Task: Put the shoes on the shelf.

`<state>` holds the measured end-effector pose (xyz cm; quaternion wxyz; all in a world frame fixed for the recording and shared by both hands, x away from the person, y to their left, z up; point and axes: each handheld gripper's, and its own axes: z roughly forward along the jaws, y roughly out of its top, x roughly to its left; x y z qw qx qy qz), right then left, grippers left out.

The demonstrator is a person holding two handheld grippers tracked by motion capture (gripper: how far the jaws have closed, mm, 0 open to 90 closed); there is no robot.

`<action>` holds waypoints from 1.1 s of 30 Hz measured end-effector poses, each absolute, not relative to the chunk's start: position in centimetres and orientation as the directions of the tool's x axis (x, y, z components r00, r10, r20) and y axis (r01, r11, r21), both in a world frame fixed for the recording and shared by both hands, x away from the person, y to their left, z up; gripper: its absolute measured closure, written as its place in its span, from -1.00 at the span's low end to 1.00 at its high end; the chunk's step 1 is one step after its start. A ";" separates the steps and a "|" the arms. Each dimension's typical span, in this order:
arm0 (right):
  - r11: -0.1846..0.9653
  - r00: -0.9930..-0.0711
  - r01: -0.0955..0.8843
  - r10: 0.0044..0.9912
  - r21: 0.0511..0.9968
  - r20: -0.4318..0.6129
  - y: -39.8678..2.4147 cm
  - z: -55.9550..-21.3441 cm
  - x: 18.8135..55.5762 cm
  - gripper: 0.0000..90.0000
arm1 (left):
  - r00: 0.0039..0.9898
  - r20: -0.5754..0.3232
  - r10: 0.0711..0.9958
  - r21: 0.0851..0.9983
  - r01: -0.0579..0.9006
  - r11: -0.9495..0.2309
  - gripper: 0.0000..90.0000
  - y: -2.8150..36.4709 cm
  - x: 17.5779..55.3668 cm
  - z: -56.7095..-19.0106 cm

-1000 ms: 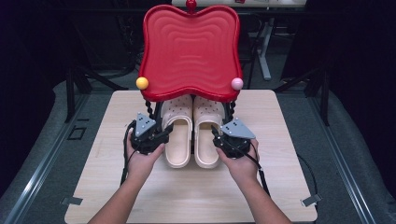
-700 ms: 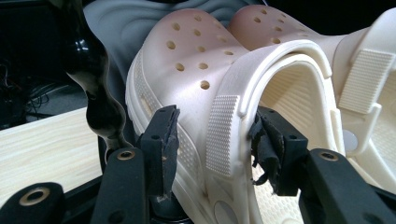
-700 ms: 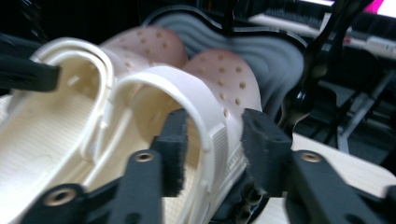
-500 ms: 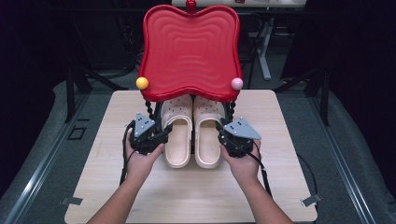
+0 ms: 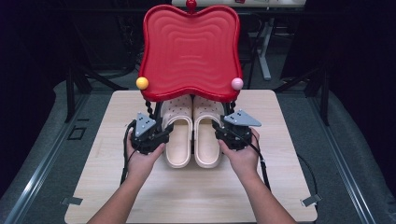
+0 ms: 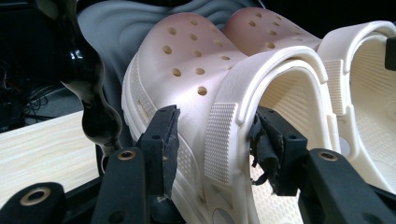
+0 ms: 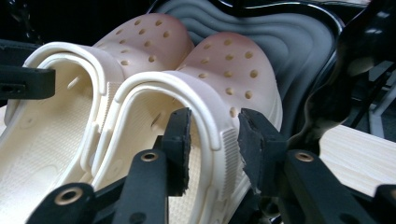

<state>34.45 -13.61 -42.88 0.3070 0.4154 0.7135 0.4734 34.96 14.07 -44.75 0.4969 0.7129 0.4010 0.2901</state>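
Observation:
Two cream perforated clogs lie side by side on the wooden table (image 5: pixel 187 196), toes tucked under a red wavy-topped stand (image 5: pixel 189 46). My left gripper (image 5: pixel 161 133) straddles the outer wall of the left clog (image 5: pixel 179 140). In the left gripper view that gripper (image 6: pixel 215 140) has one jaw outside the clog (image 6: pixel 196 70) and one inside, both pressed on the wall. My right gripper (image 5: pixel 222 133) holds the outer wall of the right clog (image 5: pixel 207 140) the same way. In the right gripper view it (image 7: pixel 212 140) is shut on that clog's (image 7: pixel 229 60) rim.
The stand has black twisted legs (image 6: pixel 93 93) close beside my jaws, plus a yellow ball (image 5: pixel 142 83) and a pink ball (image 5: pixel 237 84) at its front corners. Its red top overhangs the clogs' toes. Bare table stretches toward the near edge.
The right hand and its gripper have shifted very slightly; the clogs and the left gripper stay where they were.

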 end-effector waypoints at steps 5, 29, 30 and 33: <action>0.209 -0.466 0.297 0.883 0.932 -0.050 -13.6 -43.2 34.1 0.32 | 0.513 0.016 0.858 0.941 0.282 -0.186 0.16 14.1 34.8 -44.8; 0.244 -0.467 0.248 0.878 0.937 -0.105 -14.8 -45.8 28.6 0.42 | 0.516 0.000 0.857 0.945 0.279 -0.168 0.25 15.5 31.1 -46.3; 0.248 -0.474 0.254 0.874 0.935 -0.103 -15.0 -45.9 28.2 0.46 | 0.518 0.003 0.855 0.945 0.279 -0.173 0.26 15.6 30.8 -46.4; 0.271 -0.497 0.268 0.861 0.925 -0.108 -15.3 -46.3 27.3 0.51 | 0.524 0.004 0.852 0.942 0.284 -0.178 0.35 15.7 30.1 -46.5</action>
